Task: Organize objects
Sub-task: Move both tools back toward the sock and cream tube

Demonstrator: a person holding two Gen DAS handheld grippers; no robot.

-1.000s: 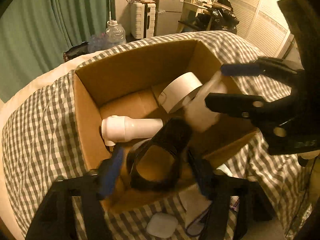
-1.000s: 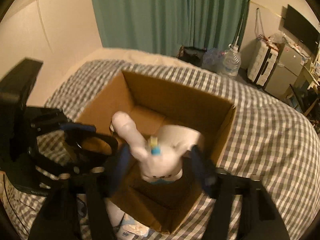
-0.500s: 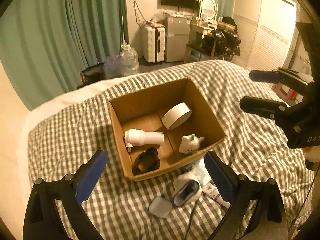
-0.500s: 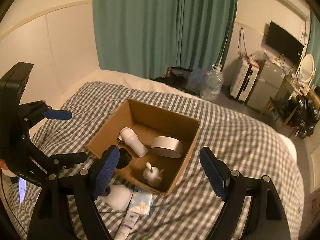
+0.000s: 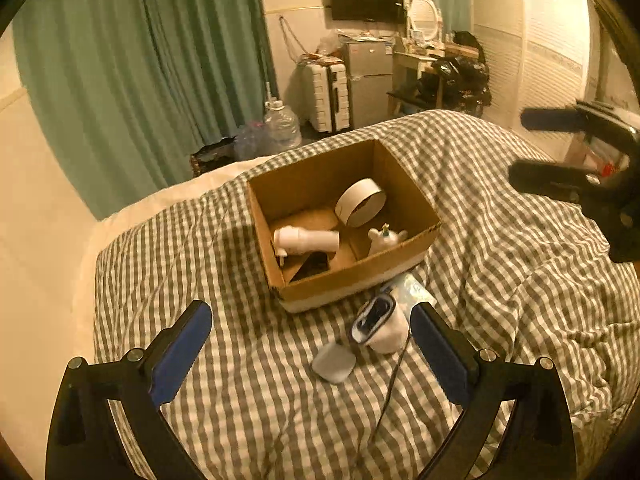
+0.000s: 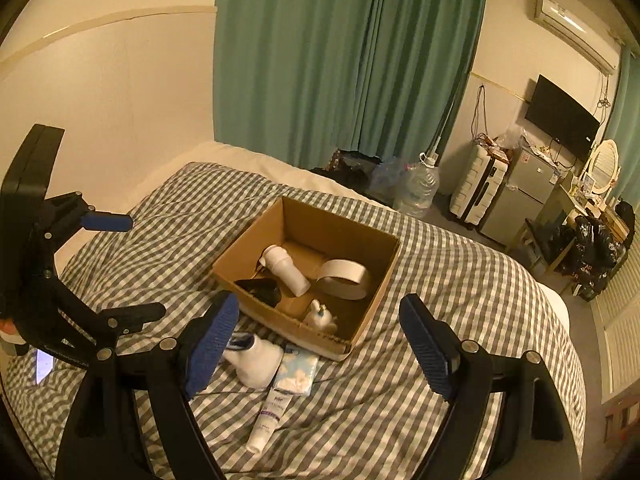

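Note:
An open cardboard box (image 5: pixel 352 276) (image 6: pixel 340 228) sits on the checked bedcover. Inside lie a white tape roll (image 5: pixel 360 208), a white cylinder device (image 5: pixel 306 240), a small white bunny toy (image 5: pixel 386 236) (image 6: pixel 320 316) and a black item (image 5: pixel 314 268) (image 6: pixel 260 288). My left gripper (image 5: pixel 310 354) hovers in front of the box, its jaws opening with nothing between them. The right gripper (image 6: pixel 320 342) is also open and empty, back from the box's near corner. Each gripper shows at the edge of the other's view.
In front of the box lie a white sock-like thing (image 5: pixel 380 324) (image 6: pixel 256 360), a small grey case (image 5: pixel 334 362), a tissue pack (image 6: pixel 298 370), a white tube (image 6: pixel 268 420) and a thin cable (image 5: pixel 392 384). Beyond the bed stand a water jug (image 6: pixel 418 188), a suitcase and green curtains.
Both grippers have pulled back and up from the box. The left let go of the black item, the right of the bunny toy, and both things now lie in the box.

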